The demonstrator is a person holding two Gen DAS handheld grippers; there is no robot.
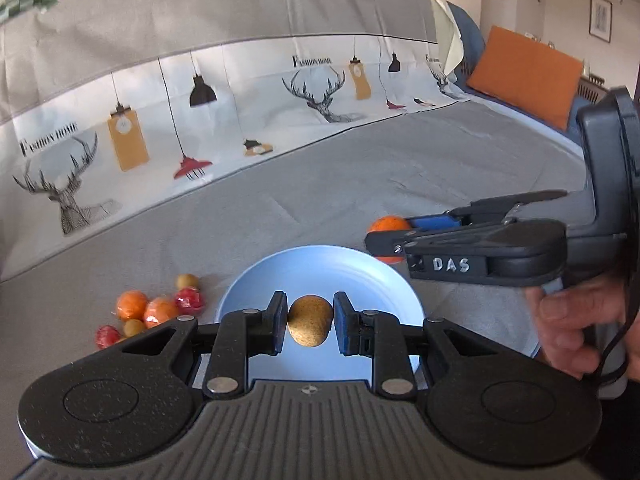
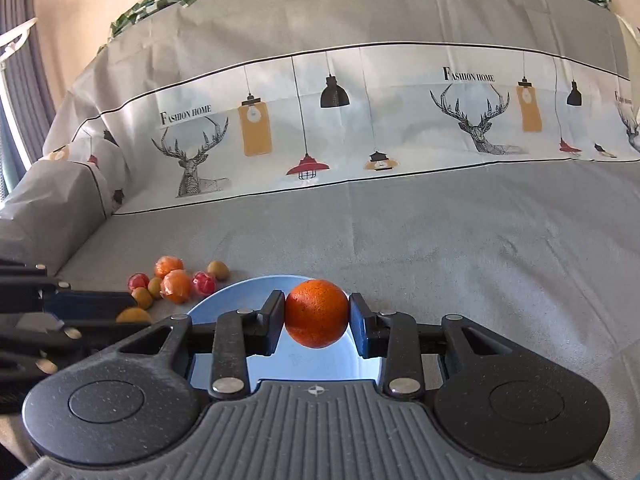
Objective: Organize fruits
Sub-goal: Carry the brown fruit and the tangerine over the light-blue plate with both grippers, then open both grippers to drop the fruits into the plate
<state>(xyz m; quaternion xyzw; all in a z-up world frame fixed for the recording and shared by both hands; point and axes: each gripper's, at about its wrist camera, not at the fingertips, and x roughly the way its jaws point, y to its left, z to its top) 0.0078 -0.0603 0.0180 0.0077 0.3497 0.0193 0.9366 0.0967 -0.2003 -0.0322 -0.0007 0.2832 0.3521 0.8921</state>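
My left gripper is shut on a brown kiwi and holds it above a light blue plate. My right gripper is shut on an orange above the same plate. In the left wrist view the right gripper reaches in from the right with the orange at the plate's far right rim. A pile of loose fruit lies left of the plate: oranges, red fruits and small green-yellow ones. It also shows in the right wrist view.
Everything rests on a grey sheet with a deer and lamp print band over a sofa. An orange cushion leans at the far right. A person's hand holds the right gripper's handle.
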